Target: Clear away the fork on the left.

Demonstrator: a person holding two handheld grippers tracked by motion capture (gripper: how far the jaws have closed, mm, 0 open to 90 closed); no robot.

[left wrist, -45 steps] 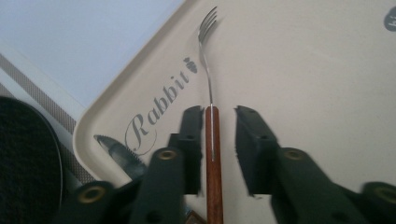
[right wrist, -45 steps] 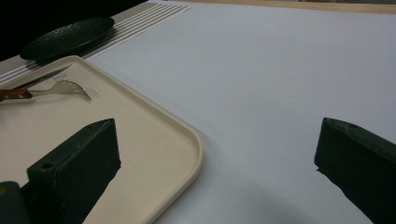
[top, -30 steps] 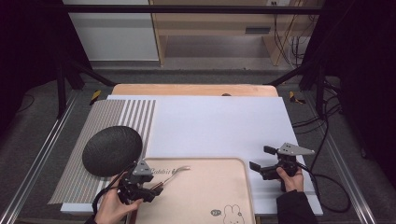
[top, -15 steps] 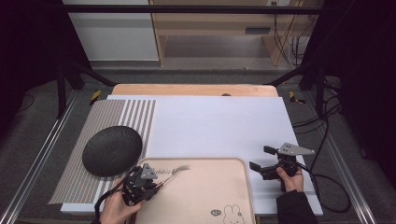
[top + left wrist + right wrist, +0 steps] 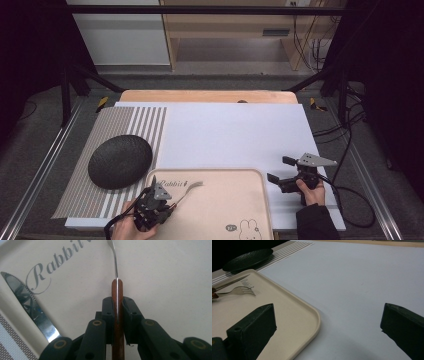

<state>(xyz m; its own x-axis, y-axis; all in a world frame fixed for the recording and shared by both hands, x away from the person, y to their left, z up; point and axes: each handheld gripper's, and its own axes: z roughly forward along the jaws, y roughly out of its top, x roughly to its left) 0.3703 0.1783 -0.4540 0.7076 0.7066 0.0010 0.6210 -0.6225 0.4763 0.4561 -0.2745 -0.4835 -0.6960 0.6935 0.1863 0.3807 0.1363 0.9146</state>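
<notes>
L tongs (image 5: 117, 302) clamp the fork's (image 5: 189, 189) wooden handle over the beige tray's (image 5: 260, 205) near-left part, fork's long axis running fwd-right toward tray centre; R tongs (image 5: 278, 170) gape empty, off tray's right edge.

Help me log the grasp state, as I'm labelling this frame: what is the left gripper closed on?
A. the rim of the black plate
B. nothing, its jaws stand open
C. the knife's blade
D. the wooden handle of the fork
D: in the left gripper view the left gripper has its jaws pressed on the fork by its brown wooden handle, while the knife lies apart on the tray.
</notes>
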